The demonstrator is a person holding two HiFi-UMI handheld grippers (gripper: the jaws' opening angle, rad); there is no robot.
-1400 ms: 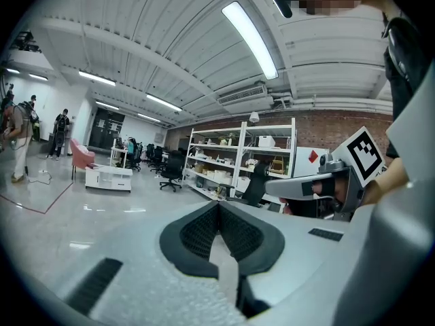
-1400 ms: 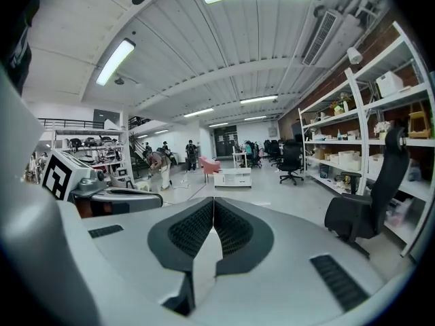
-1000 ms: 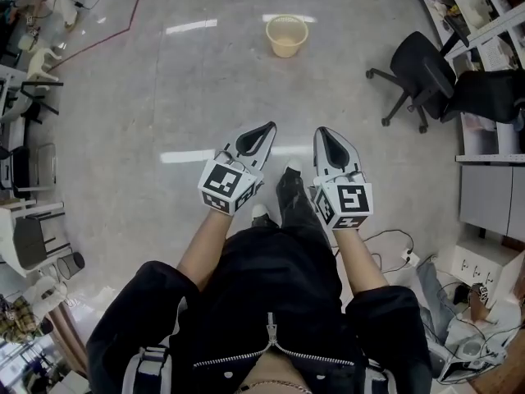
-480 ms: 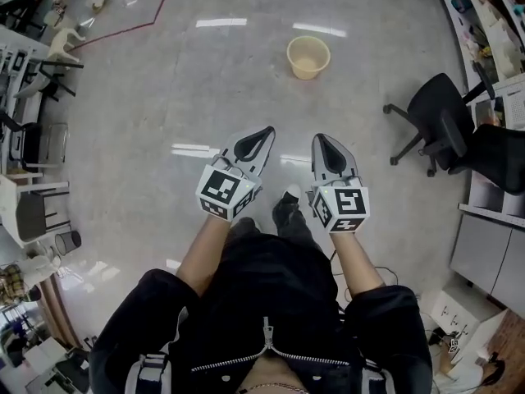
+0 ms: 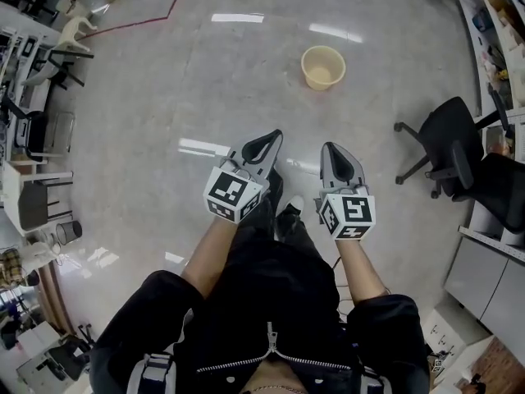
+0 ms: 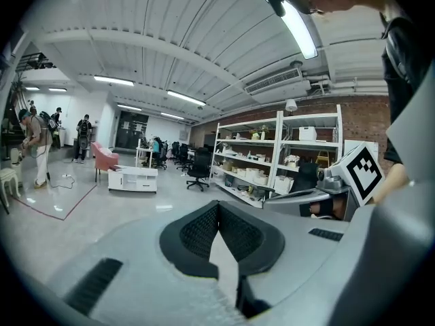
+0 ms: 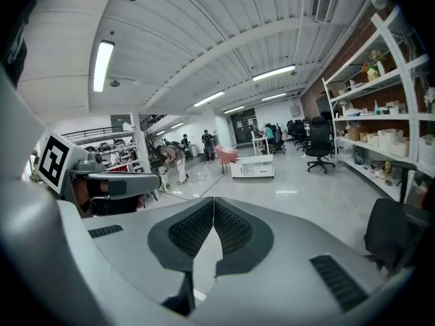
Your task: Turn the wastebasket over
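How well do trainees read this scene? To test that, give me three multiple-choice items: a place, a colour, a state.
1. Where is the wastebasket? A on the floor, ahead of the left gripper and right gripper; B on a shelf; C between jaws.
2. Its colour? A blue; B pale yellow; C black.
3. How do both grippers' jaws stand? A wide apart; B shut on the basket; C shut, empty.
Answers: A, it stands upright on the floor beyond both grippers; B, its wall is pale yellow; C, each gripper view shows the pads meeting with nothing between.
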